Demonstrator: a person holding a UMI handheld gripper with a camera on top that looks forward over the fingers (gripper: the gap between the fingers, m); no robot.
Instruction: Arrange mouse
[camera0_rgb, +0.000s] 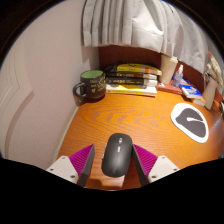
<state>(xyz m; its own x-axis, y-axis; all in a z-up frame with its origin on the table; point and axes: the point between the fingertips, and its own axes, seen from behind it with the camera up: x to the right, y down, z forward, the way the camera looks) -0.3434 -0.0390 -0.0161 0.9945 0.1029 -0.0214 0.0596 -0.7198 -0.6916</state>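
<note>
The hand-held gripper (113, 165) reaches low and level over the brown wooden desk (120, 118), its fingers spread apart. A smooth, rounded black computer mouse (117, 154) sits on the desk between them, with small gaps at both sides. Beyond stand a dark green mug (91, 86), stacked books (133, 78) and, well apart to the right, a white oval mouse pad (190, 121). Pale curtains (125, 25) hang behind.

Home study corner: wooden table (120, 118) under a curtain (125, 25), mug (91, 86) beside stacked books (133, 78), mouse pad (190, 122).
</note>
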